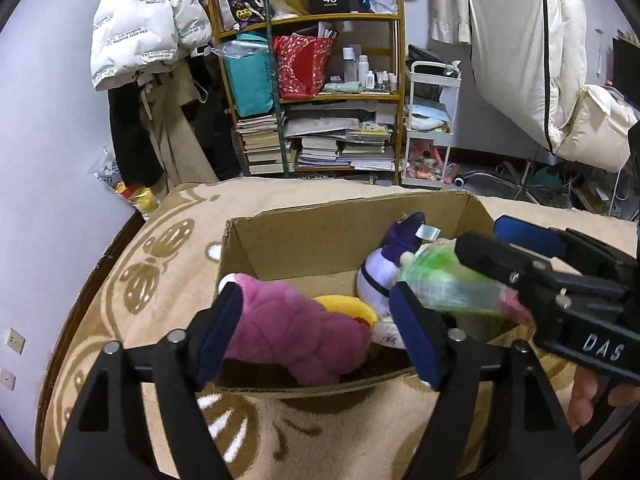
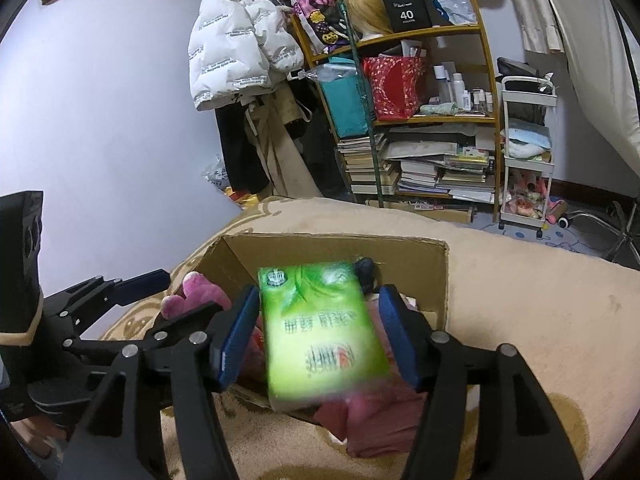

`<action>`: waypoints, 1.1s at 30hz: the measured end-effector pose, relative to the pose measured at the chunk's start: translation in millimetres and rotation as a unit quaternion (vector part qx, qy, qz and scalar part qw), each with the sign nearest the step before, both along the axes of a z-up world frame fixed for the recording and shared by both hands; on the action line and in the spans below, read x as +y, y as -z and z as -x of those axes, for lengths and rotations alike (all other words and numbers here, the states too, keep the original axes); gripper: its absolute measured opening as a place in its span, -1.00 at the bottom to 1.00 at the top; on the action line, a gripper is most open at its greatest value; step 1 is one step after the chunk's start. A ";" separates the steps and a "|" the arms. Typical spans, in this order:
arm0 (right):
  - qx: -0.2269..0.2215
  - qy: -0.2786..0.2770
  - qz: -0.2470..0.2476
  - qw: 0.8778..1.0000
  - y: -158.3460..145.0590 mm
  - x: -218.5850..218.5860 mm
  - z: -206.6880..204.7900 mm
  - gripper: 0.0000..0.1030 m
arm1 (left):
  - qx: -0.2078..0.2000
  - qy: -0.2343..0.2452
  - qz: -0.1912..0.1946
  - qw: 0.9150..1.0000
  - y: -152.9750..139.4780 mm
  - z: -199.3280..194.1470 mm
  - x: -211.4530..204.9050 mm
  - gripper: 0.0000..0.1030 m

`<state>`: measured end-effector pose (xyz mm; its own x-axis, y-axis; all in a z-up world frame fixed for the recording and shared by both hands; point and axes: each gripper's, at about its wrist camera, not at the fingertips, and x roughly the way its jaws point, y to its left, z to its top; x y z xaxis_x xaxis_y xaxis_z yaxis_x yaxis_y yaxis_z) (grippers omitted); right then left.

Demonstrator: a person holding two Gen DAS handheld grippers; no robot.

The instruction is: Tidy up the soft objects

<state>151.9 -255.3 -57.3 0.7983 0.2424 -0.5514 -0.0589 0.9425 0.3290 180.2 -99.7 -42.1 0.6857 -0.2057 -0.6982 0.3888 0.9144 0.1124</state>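
An open cardboard box stands on a beige patterned blanket. A pink plush lies in it between the fingers of my left gripper, which is open with a gap on the right side. A yellow plush and a purple-and-white plush lie behind it. My right gripper is open over the box. A green tissue pack shows blurred between its pads, clear of both. The left wrist view shows the pack at the right gripper's tips.
A pink cloth lies at the box's near corner. Behind the blanket stand a wooden shelf full of books and bags and a white cart. Puffy jackets hang by the wall. A hand shows at the right.
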 end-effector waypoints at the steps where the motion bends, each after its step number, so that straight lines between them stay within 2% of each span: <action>1: 0.001 0.001 -0.001 1.000 -0.4 -0.8 0.3 0.29 | -0.003 -0.002 -0.002 1.000 -0.9 1.9 0.8 0.60; 8: 0.002 0.017 -0.003 1.000 -7.4 -9.0 10.1 0.51 | 0.002 -0.021 0.000 1.000 -6.6 10.7 13.6 0.61; 10: 0.006 0.024 0.004 1.000 -10.6 -10.2 13.1 0.67 | 0.008 -0.029 0.004 1.000 -8.6 12.6 19.6 0.62; 13: 0.002 0.031 0.011 0.999 -15.5 -12.7 21.4 0.75 | 0.004 -0.040 0.004 0.999 -12.9 21.4 27.0 0.87; 18: -0.003 0.038 0.019 0.999 -25.8 -13.3 39.0 0.97 | -0.020 -0.050 -0.002 0.999 -27.6 41.3 36.9 0.93; 23: -0.012 0.041 0.023 0.999 -38.5 -10.7 58.9 1.00 | -0.033 -0.061 -0.001 0.998 -45.2 62.1 47.5 0.95; 33: -0.044 0.040 0.051 0.997 -69.2 1.9 106.1 1.00 | -0.095 -0.077 -0.001 0.993 -83.5 115.7 66.5 0.99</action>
<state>45.9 -253.4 11.8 0.8595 0.1222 -0.4963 -0.0062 0.9734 0.2290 64.6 -33.2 41.4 0.8277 -0.0871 -0.5544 0.2164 0.9610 0.1720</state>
